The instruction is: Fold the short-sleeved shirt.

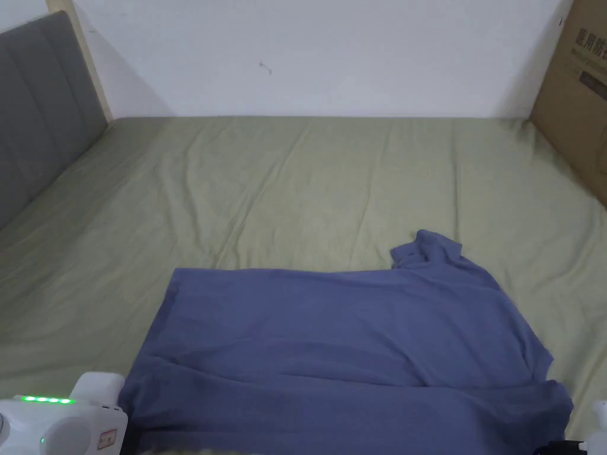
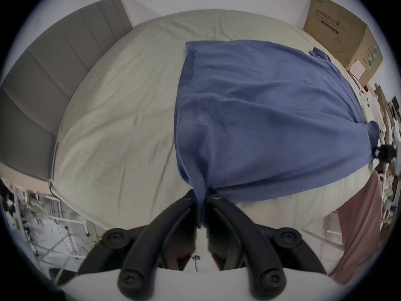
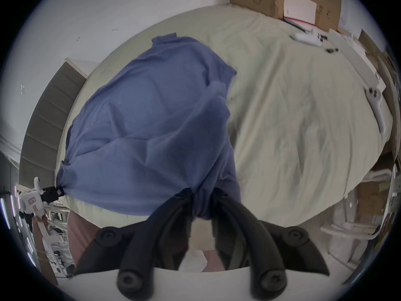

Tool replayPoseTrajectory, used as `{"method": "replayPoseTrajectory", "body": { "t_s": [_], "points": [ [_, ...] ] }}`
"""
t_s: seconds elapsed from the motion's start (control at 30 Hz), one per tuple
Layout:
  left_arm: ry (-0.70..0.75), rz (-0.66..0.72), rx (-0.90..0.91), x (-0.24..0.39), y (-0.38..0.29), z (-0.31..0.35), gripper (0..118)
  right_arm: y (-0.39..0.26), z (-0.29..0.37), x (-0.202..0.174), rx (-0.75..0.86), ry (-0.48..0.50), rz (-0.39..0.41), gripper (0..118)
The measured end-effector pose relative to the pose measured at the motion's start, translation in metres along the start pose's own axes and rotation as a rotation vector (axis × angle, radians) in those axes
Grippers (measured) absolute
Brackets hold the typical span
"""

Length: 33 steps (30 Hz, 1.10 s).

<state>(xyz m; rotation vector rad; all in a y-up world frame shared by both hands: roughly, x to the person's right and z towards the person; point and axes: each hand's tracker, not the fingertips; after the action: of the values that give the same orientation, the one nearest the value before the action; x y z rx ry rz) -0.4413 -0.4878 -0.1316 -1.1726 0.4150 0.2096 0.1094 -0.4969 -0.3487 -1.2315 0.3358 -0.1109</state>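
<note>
soft, light, floppy blue shirt [image 1: 350, 332] on the bed [image 1: 284, 178], near-edge corners pinched in left gripper [image 2: 202, 194] and right gripper [image 3: 200, 194], likely sagging between

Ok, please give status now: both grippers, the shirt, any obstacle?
Left gripper shut on shirt. Right gripper shut on shirt. Shirt spread on bed. No obstacle nearby.

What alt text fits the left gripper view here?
The left tongs pinch a corner of a blue shirt spread over a pale green bedsheet. A grey headboard stands left, a cardboard box far right.
</note>
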Motion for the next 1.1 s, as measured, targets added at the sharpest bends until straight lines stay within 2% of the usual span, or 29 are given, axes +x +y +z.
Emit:
{"method": "replayPoseTrajectory", "body": {
  "t_s": [0.03, 0.07, 0.1, 0.17, 0.27, 0.3, 0.33, 0.37, 0.4, 0.43, 0.57, 0.8, 0.83, 0.87, 0.93, 0.97, 1.1],
  "points": [
    [0.017, 0.009, -0.020, 0.001, 0.003, 0.001, 65, 0.001, 0.001, -0.002, -0.007, -0.017, 0.003, 80],
    [0.031, 0.009, -0.005, 0.000, 0.004, 0.003, 81, 0.006, 0.002, -0.003, -0.010, -0.027, 0.014, 83],
    [0.033, 0.000, 0.010, 0.000, 0.005, 0.007, 90, 0.008, 0.005, -0.005, -0.004, -0.039, 0.024, 83],
    [0.022, 0.000, 0.049, 0.002, 0.013, 0.021, 91, 0.019, 0.019, -0.012, 0.051, -0.042, 0.045, 83],
    [-0.016, 0.043, 0.101, 0.006, 0.030, 0.039, 89, 0.038, 0.040, -0.029, 0.145, 0.008, 0.078, 81],
    [-0.035, 0.068, 0.142, 0.010, 0.035, 0.046, 83, 0.044, 0.046, -0.036, 0.181, 0.018, 0.098, 73],
    [-0.053, 0.081, 0.179, 0.013, 0.041, 0.050, 58, 0.051, 0.051, -0.044, 0.215, 0.017, 0.121, 45],
    [-0.068, 0.081, 0.201, 0.017, 0.046, 0.052, 27, 0.056, 0.053, -0.052, 0.249, -0.003, 0.138, 14],
    [-0.051, 0.084, 0.204, 0.022, 0.052, 0.050, 0, 0.061, 0.053, -0.060, 0.295, -0.040, 0.147, 0],
    [-0.044, 0.093, 0.215, 0.028, 0.056, 0.050, 0, 0.067, 0.053, -0.066, 0.295, -0.045, 0.144, 0],
    [-0.074, 0.093, 0.204, 0.037, 0.076, 0.035, 0, 0.093, 0.031, -0.078, 0.231, 0.036, 0.135, 0],
    [-0.087, 0.065, 0.205, 0.041, 0.109, 0.014, 0, 0.173, -0.008, -0.075, 0.249, 0.065, 0.103, 0],
    [-0.076, 0.059, 0.207, 0.042, 0.116, 0.011, 0, 0.191, -0.017, -0.075, 0.250, 0.063, 0.095, 5],
    [-0.072, 0.056, 0.211, 0.042, 0.121, 0.008, 0, 0.209, -0.028, -0.071, 0.243, 0.060, 0.100, 26],
    [-0.077, 0.063, 0.216, 0.040, 0.130, 0.003, 0, 0.241, -0.051, -0.073, 0.192, 0.000, 0.145, 86],
    [-0.083, 0.066, 0.217, 0.040, 0.134, 0.002, 0, 0.254, -0.064, -0.073, 0.175, -0.015, 0.175, 87],
    [-0.066, 0.048, 0.201, 0.042, 0.145, -0.011, 0, 0.286, -0.102, -0.068, 0.145, -0.047, 0.136, 87]
  ]
}}
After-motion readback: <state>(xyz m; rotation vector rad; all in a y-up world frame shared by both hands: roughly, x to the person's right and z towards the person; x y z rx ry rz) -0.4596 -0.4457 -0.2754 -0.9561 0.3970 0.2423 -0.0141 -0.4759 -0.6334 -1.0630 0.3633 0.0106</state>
